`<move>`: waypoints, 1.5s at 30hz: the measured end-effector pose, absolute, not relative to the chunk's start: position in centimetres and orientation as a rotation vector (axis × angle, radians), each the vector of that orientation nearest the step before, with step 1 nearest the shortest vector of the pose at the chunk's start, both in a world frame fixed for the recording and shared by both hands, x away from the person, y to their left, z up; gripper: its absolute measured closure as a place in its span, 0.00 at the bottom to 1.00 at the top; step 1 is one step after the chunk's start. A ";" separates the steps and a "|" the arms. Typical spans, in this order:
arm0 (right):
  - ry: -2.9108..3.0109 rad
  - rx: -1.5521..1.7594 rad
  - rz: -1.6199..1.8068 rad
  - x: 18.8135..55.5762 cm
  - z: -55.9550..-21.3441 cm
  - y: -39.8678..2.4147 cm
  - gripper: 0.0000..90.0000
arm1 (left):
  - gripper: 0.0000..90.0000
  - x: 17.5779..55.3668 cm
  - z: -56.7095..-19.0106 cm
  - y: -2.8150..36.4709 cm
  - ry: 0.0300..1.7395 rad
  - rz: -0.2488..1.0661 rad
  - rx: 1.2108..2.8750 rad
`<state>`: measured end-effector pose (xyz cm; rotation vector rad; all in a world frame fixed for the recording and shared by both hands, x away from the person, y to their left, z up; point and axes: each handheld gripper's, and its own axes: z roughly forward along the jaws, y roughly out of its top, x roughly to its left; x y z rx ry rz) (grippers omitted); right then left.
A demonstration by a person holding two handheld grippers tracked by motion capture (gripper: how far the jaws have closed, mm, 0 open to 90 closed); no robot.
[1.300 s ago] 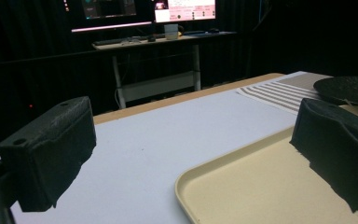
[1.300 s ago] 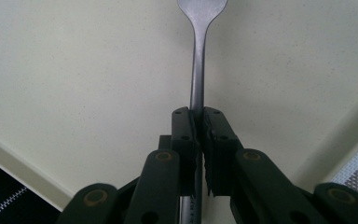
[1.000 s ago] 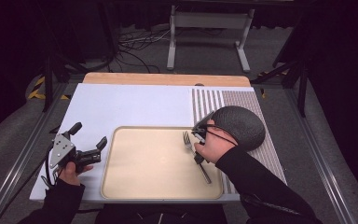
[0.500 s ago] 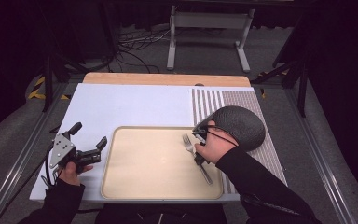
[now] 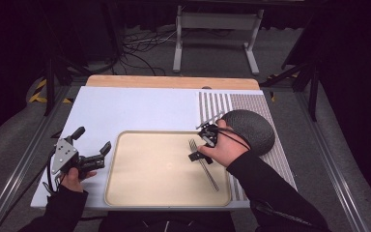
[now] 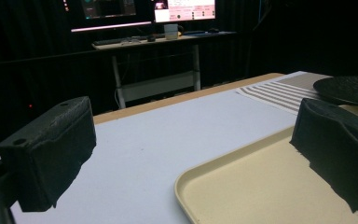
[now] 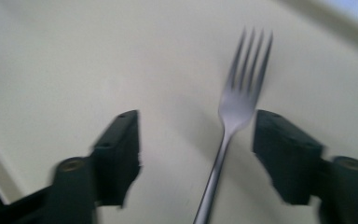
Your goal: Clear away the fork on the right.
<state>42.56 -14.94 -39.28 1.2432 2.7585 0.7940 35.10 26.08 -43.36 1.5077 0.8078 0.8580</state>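
Note:
A metal fork (image 5: 204,166) lies flat on the beige tray (image 5: 149,183), tines toward the far side. My right gripper (image 5: 200,143) hovers open just over the tines end. In the right gripper view, which is blurred, the fork (image 7: 237,109) lies on the tray between the spread jaws, nearer the right one, and the right gripper (image 7: 196,154) holds nothing. My left gripper (image 5: 92,140) rests open off the tray's left edge, over the white mat. In its own view the left gripper (image 6: 196,158) is spread wide with the tray (image 6: 242,191) corner below.
A dark grey domed bowl (image 5: 249,129) sits on the striped placemat (image 5: 220,104) just right of my right hand, and the bowl (image 6: 349,88) also appears far right in the left gripper view. A wooden strip (image 5: 174,82) runs along the table's far edge.
The right gripper's near jaw has swung a little to the left over the fork's tines. The fork stays on the tray. The left gripper has not moved.

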 end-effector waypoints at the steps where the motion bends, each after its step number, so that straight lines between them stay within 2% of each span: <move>1: 2.746 1.165 0.832 42.6 -39.3 -14.8 0.22 | 0.01 35.1 -43.4 26.1 0.808 0.858 1.507; 12: 2.700 0.733 1.088 43.3 -39.1 -13.8 0.19 | 0.01 35.1 -43.4 26.1 0.807 0.857 1.511; 20: 2.747 0.492 1.110 45.0 -40.5 -13.4 0.40 | 0.01 35.2 -43.4 26.1 0.804 0.855 1.505; 29: 2.728 0.271 1.043 46.0 -41.4 -13.1 0.78 | 0.01 35.2 -43.4 26.1 0.803 0.852 1.506; 30: 2.728 0.271 1.043 46.0 -41.4 -13.1 0.78 | 0.01 35.2 -43.4 26.1 0.803 0.852 1.506; 31: 2.725 0.224 1.008 46.2 -41.7 -13.1 0.86 | 0.01 35.2 -43.4 26.1 0.804 0.852 1.506; 32: 2.725 0.224 1.008 46.2 -41.7 -13.1 0.86 | 0.01 35.2 -43.4 26.1 0.804 0.852 1.506; 35: 2.727 0.162 0.956 46.4 -42.1 -13.3 0.97 | 0.01 35.2 -43.4 26.1 0.805 0.852 1.506; 37: 2.737 0.147 0.934 46.5 -42.3 -13.4 1.00 | 0.01 35.2 -43.4 26.1 0.804 0.850 1.506; 45: 2.745 0.127 0.886 46.6 -42.9 -13.4 1.00 | 0.01 35.2 -43.4 26.0 0.805 0.852 1.507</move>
